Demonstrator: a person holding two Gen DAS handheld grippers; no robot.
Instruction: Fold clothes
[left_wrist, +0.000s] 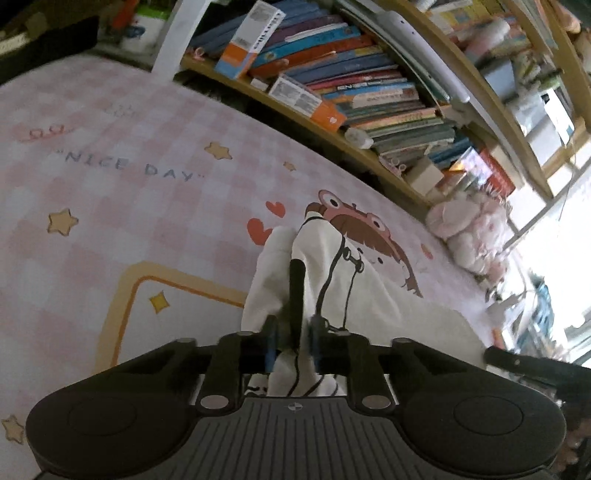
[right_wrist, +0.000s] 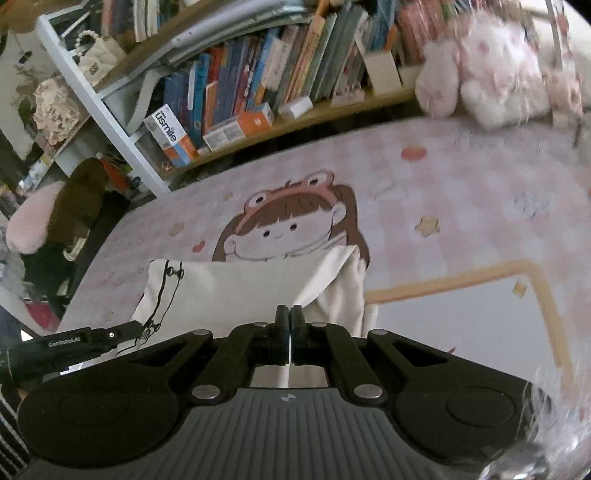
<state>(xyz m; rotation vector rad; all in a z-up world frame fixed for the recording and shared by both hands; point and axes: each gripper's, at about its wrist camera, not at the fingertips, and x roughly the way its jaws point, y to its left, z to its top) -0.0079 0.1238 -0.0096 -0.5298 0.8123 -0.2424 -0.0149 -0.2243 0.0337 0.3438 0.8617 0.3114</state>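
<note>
Pink checked bed sheet (right_wrist: 461, 192) w/ cartoon girl print, bookshelf (right_wrist: 258, 88) behind. Your white garment (right_wrist: 240, 288) lies mid-bed, partly lifted by both tools. It's light, limp, will sag & slide; pinch hems/corners, not mid-cloth. Right gripper (right_wrist: 290, 314) is clenched on a fabric edge. Left gripper (left_wrist: 293, 328): jaws slightly apart, cloth between; can't tell if pinched.

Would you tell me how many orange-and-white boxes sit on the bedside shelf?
2. The leaning box stands at the left end of the shelf; the flat box lies just right of it. Others may be hidden.
</note>
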